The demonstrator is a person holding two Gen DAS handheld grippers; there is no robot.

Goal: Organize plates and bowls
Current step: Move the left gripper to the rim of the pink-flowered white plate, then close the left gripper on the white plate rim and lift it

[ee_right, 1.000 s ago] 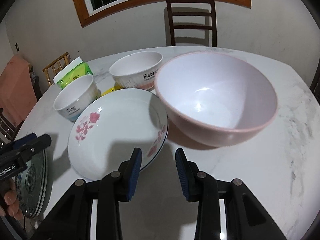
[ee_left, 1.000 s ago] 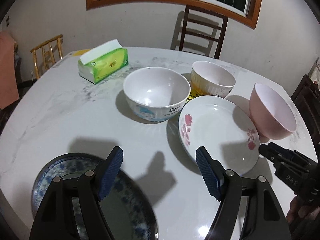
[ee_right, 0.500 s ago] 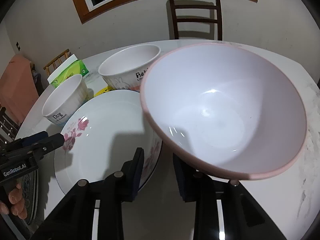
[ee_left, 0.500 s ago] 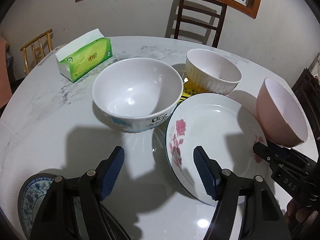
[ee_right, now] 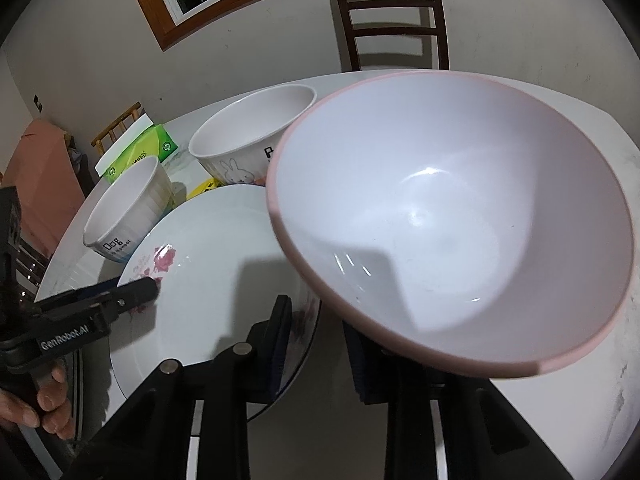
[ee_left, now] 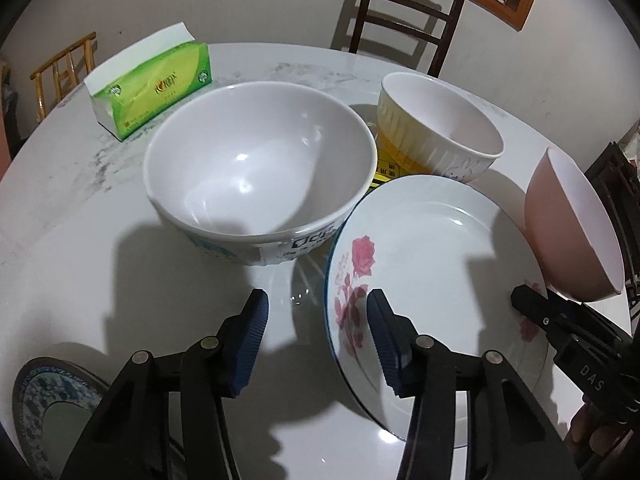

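Pink bowl (ee_right: pixel 452 216) empty, tilted, lifted over the right edge of the rose-print plate (ee_left: pixel 432 280), rim clamped in right gripper (ee_right: pixel 316 344). Plate empty on marble table (ee_left: pixel 80 200), touching white "Dog" bowl (ee_left: pixel 260 168); rabbit-print bowl (ee_left: pixel 440 124) just behind, both empty. Left gripper (ee_left: pixel 316 340) spread wide, straddling plate's left rim, holding nothing; blue-patterned plate (ee_left: pixel 36 408) near the table edge.

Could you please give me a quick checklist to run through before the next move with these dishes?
1. Right gripper closed on pink bowl rim: ok.
2. Pink bowl level: not ok, tilted.
3. Pink bowl clear of table: ok, lifted.
4. Left gripper open and empty: ok.
5. Left gripper straddling rose plate rim: ok, not yet clamped.
6. Big white bowl empty for nesting: ok.
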